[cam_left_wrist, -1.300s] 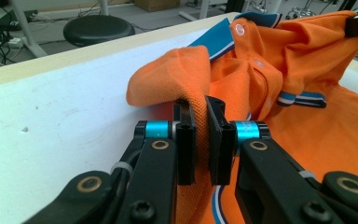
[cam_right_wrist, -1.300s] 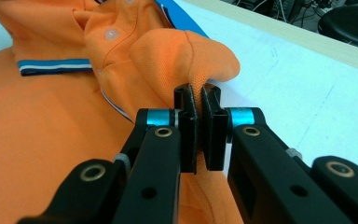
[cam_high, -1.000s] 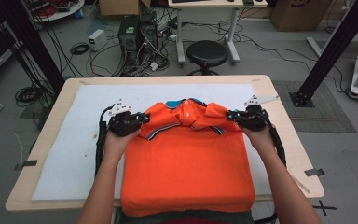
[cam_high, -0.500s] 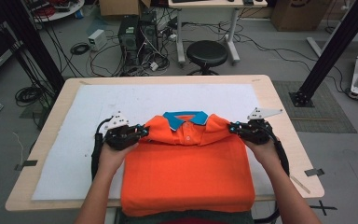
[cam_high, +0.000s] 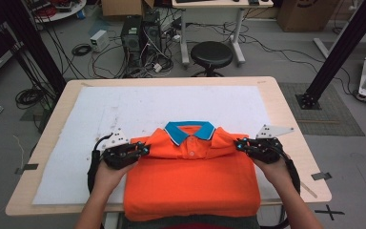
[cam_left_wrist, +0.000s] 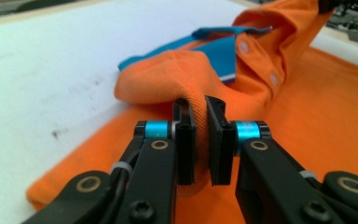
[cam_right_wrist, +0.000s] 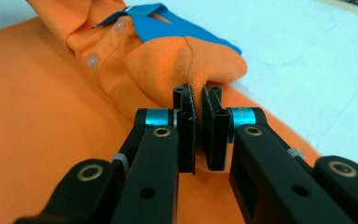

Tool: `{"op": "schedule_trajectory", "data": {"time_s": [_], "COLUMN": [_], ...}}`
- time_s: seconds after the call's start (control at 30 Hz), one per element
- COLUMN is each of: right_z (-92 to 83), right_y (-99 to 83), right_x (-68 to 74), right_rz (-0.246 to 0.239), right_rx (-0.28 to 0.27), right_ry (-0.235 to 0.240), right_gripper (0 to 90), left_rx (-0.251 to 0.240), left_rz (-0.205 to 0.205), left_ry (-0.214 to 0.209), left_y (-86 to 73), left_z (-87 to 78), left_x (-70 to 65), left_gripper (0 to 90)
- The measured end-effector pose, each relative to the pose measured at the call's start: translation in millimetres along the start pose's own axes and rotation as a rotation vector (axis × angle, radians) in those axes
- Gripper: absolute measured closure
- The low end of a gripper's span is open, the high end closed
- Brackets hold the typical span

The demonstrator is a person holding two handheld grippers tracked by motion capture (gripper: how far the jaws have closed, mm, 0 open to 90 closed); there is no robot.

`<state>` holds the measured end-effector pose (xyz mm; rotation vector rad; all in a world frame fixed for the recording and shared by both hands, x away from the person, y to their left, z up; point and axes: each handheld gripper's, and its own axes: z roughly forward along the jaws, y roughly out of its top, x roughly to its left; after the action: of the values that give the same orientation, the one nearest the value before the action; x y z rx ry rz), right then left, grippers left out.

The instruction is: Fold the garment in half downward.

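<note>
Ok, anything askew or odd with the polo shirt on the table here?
Nothing stands out. The orange polo shirt lies squarely folded, blue collar centred, with the left gripper and right gripper each pinching a shoulder fold; its bottom edge overhangs the table.

A: The polo shirt's (cam_high: 190, 186) lower hem hangs over the bench's (cam_high: 286, 107) near edge and is cut off at the bottom of the high view.

B: And the fabric pinched in each gripper hides its inner pads; the shirt's underside can't be seen.

Black two-jaw tool (cam_left_wrist: 199, 140) with blue collars, brass-ringed screws, trailing black cable, grey three-cornered top plate.
</note>
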<state>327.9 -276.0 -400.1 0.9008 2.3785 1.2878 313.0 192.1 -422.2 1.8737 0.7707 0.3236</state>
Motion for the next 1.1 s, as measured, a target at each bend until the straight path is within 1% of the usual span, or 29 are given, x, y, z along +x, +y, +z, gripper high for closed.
{"op": "schedule_trajectory", "data": {"time_s": [0.03,0.07,0.1,0.13,0.2,0.27,0.33,0.37,0.4,0.5,0.53,0.57,0.63,0.73,0.83,0.9,0.97,1.0,1.07,1.1], "right_z": [-0.6,-0.9,-1.0,-1.0,-2.0,-3.8,-5.7,-6.8,-8.2,-13.6,-15.6,-17.1,-18.0,-16.3,-13.6,-10.9,-8.2,-6.8,-4.2,-2.9], "right_y": [-2.3,-6.2,-8.4,-11.6,-14.8,-14.9,-13.4,-12.4,-11.4,-8.6,-7.9,-7.5,-7.2,-8.1,-9.4,-10.0,-10.4,-10.6,-10.3,-10.2], "right_x": [0.6,0.4,-0.2,-1.1,-4.5,-7.4,-10.4,-11.6,-13.0,-16.7,-17.9,-19.1,-23.5,-31.3,-38.6,-43.0,-46.8,-49.1,-52.9,-54.3], "right_rz": [0.005,0.015,0.022,0.045,0.064,0.077,0.087,0.091,0.099,0.109,0.116,0.121,0.127,0.144,0.166,0.167,0.176,0.176,0.182,0.189], "right_rx": [0.002,0.004,0.005,0.007,-0.001,-0.009,-0.022,-0.032,-0.042,-0.076,-0.084,-0.086,-0.080,-0.056,-0.043,-0.033,-0.023,-0.017,-0.001,0.005], "right_ry": [-0.001,0.001,-0.002,-0.009,-0.001,-0.008,-0.008,-0.011,0.000,-0.007,-0.007,-0.018,-0.039,-0.079,-0.095,-0.107,-0.120,-0.122,-0.123,-0.127], "right_gripper": [83.9,80.3,73.6,70.2,65.5,60.0,55.0,54.1,52.9,51.0,51.0,50.8,50.2,47.5,45.8,45.0,43.5,42.6,39.9,39.5], "left_rx": [0.007,0.013,0.026,0.024,0.007,-0.022,-0.037,-0.046,-0.050,-0.053,-0.049,-0.043,-0.036,-0.027,-0.022,-0.018,-0.006,0.003,0.012,0.028], "left_rz": [-0.003,-0.006,-0.021,-0.036,-0.056,-0.066,-0.063,-0.061,-0.065,-0.072,-0.073,-0.070,-0.073,-0.072,-0.069,-0.072,-0.061,-0.068,-0.077,-0.085], "left_ry": [-0.004,-0.001,0.007,0.005,0.016,0.025,0.045,0.054,0.064,0.085,0.087,0.089,0.094,0.119,0.146,0.156,0.176,0.185,0.188,0.191], "left_y": [-4.1,-6.2,-8.5,-9.3,-8.3,-5.7,-2.9,-2.1,-1.4,-0.4,-0.2,0.1,0.8,3.0,5.3,6.7,7.8,8.2,6.7,5.4], "left_z": [-0.2,-0.3,-0.9,-2.2,-6.4,-11.8,-15.8,-17.0,-17.7,-18.4,-18.0,-17.5,-16.0,-14.7,-13.8,-11.9,-8.8,-6.6,-1.6,1.3], "left_x": [-1.2,-1.5,-0.6,0.9,4.4,8.1,11.8,13.8,15.5,19.6,20.8,21.9,24.4,28.7,33.3,36.8,41.2,43.4,48.3,50.8], "left_gripper": [81.0,78.0,72.5,68.5,59.2,53.6,48.7,46.2,43.7,42.5,41.7,41.7,41.1,38.9,37.5,37.0,36.7,36.4,36.1,36.1]}}
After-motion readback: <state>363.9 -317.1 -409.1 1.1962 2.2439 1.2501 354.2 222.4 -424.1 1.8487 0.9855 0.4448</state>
